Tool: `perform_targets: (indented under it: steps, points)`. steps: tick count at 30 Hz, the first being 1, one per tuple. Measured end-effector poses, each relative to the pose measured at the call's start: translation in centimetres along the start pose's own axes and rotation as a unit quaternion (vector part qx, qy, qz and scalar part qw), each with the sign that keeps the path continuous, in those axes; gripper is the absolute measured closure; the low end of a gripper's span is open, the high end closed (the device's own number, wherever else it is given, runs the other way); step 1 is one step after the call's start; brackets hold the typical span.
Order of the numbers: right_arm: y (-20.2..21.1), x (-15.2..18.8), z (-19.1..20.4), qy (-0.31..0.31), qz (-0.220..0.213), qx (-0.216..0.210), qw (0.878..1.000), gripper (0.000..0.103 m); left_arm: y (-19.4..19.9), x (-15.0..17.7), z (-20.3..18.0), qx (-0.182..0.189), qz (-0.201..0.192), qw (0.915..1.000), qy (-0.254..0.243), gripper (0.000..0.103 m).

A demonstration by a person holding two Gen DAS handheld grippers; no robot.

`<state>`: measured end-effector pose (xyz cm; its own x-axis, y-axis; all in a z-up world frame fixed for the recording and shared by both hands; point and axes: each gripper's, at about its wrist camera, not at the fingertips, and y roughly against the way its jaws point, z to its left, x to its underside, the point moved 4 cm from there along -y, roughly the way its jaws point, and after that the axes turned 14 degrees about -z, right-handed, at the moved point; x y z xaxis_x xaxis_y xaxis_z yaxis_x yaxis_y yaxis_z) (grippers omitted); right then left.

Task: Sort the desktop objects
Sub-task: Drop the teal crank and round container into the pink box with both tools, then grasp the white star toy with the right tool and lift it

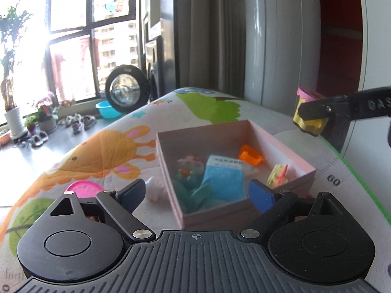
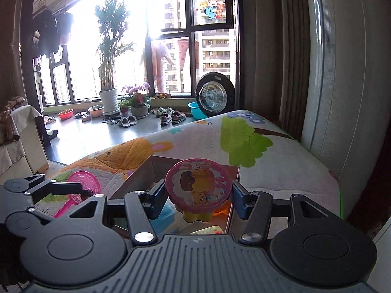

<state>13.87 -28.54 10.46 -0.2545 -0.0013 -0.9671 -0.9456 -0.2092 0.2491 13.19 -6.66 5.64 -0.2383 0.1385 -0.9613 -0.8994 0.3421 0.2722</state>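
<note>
The right gripper (image 2: 198,199) pinches a small toy cup (image 2: 198,193) with a pink round lid and yellow body, its blue pads pressed on the lid's rim at 3 and 9 o'clock. In the right wrist view it hangs over the pink box (image 1: 244,131), which sits on the cartoon-print mat (image 1: 107,156) that covers the desk. The left gripper (image 1: 196,191) is spread wide and empty, low at the box's near corner, one finger at either side of it.

The hold is the weak spot. The pads bear only on the thin edge of the lid, so I judge the cup could swivel or slip free if the gripper tilts, and it might land on the mat rather than in the box. The box is already well filled: an orange piece (image 1: 250,156) at 1 o'clock, a blue packet (image 1: 223,178) in the middle, a plush toy (image 1: 189,171) at 9 o'clock. A drop from high up could bounce off these. The left gripper, so close, could nudge the box. A pink strainer (image 2: 84,184) lies outside, at the box's 8 o'clock.
</note>
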Motion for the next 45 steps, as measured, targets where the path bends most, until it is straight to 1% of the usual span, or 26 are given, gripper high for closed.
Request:
perform_targets:
  steps: [4,6,8,10,12,14,16,18,20,22,23,24,26,27,28,29,32,33,34,35,37,38,40,42,44,45]
  points:
    - [-3.5,0.7,-0.2,-0.021,0.043,-0.001,0.999,0.048,3.0,2.8,1.0,-0.013,0.022,0.9997,-0.004,0.007]
    - [-5.8,0.9,-0.1,-0.028,0.062,0.005,0.998,0.048,4.0,4.2,1.7,-0.027,0.033,0.9990,-0.008,0.007]
    - [-8.0,0.7,0.1,-0.024,0.071,0.014,0.997,0.048,4.6,5.5,2.5,-0.043,0.042,0.9982,-0.009,0.006]
    - [-10.1,0.4,0.3,-0.015,0.071,0.018,0.997,0.047,5.0,6.4,3.4,-0.056,0.051,0.9971,0.003,0.006]
    - [-12.3,0.2,0.1,-0.009,0.084,0.037,0.996,0.044,5.6,7.0,4.6,-0.071,0.056,0.9957,0.018,0.005]
    - [-13.1,0.1,0.0,-0.021,0.095,0.044,0.994,0.044,6.2,7.4,5.6,-0.085,0.053,0.9946,0.027,0.003]
    - [-13.0,-0.1,0.8,-0.026,0.097,0.036,0.994,0.044,6.8,7.9,6.5,-0.096,0.050,0.9934,0.038,0.003]
    - [-12.4,-0.5,2.3,-0.007,0.093,0.029,0.995,0.044,6.9,8.2,7.2,-0.102,0.050,0.9922,0.053,0.003]
    - [-12.0,-0.6,4.6,0.019,0.095,0.010,0.995,0.044,6.9,8.4,7.7,-0.102,0.047,0.9913,0.068,0.003]
    - [-11.8,-0.3,6.9,0.043,0.108,-0.019,0.993,0.047,7.1,8.7,8.0,-0.101,0.044,0.9908,0.078,0.003]
    - [-11.9,-0.1,8.4,0.053,0.118,-0.040,0.991,0.054,7.1,8.7,8.2,-0.101,0.042,0.9905,0.083,0.003]
    - [-12.0,0.4,9.4,0.059,0.129,-0.050,0.989,0.064,7.3,8.7,8.3,-0.099,0.037,0.9904,0.089,0.002]
    - [-12.7,1.6,10.7,0.071,0.160,-0.050,0.983,0.071,7.7,8.7,8.4,-0.098,0.031,0.9902,0.095,0.002]
    - [-13.0,2.0,11.0,0.072,0.167,-0.050,0.982,0.072,7.6,8.7,8.5,-0.097,0.031,0.9900,0.097,0.002]
    - [-12.9,2.0,11.1,0.078,0.159,-0.048,0.983,0.072,7.8,8.8,8.5,-0.095,0.031,0.9901,0.099,0.002]
    - [-13.0,2.0,11.0,0.092,0.158,-0.039,0.982,0.072,7.9,8.8,8.6,-0.092,0.030,0.9902,0.101,0.002]
    - [-13.5,2.2,9.4,0.117,0.184,0.012,0.976,0.072,7.9,8.8,8.6,-0.088,0.026,0.9903,0.105,0.001]
    - [-13.6,2.2,9.0,0.135,0.185,0.032,0.973,0.072,7.8,8.8,8.5,-0.087,0.027,0.9904,0.104,0.001]
    - [-13.5,1.9,8.7,0.154,0.178,0.051,0.971,0.072,7.7,8.8,8.4,-0.086,0.028,0.9906,0.102,0.001]
    - [-13.2,1.4,8.7,0.164,0.164,0.061,0.971,0.072,7.6,8.8,8.3,-0.085,0.030,0.9909,0.100,0.001]
    - [-12.5,-0.3,9.6,0.147,0.140,0.036,0.979,0.071,7.4,8.9,8.1,-0.083,0.033,0.9914,0.095,0.001]
    - [-12.3,-1.2,10.7,0.128,0.133,0.009,0.983,0.070,7.4,8.9,8.0,-0.083,0.034,0.9915,0.094,0.001]
    - [-12.9,-2.0,13.4,0.107,0.139,-0.044,0.984,0.064,7.4,9.0,8.0,-0.084,0.035,0.9915,0.093,0.001]
    - [-14.8,-1.1,16.4,0.118,0.169,-0.073,0.976,0.064,7.4,9.1,8.0,-0.087,0.035,0.9913,0.093,0.001]
    - [-17.0,0.7,18.6,0.146,0.197,-0.069,0.967,0.064,7.4,9.1,8.0,-0.087,0.033,0.9912,0.094,0.001]
    - [-18.3,1.9,19.5,0.171,0.207,-0.058,0.962,0.066,7.4,9.1,8.1,-0.086,0.032,0.9910,0.096,0.001]
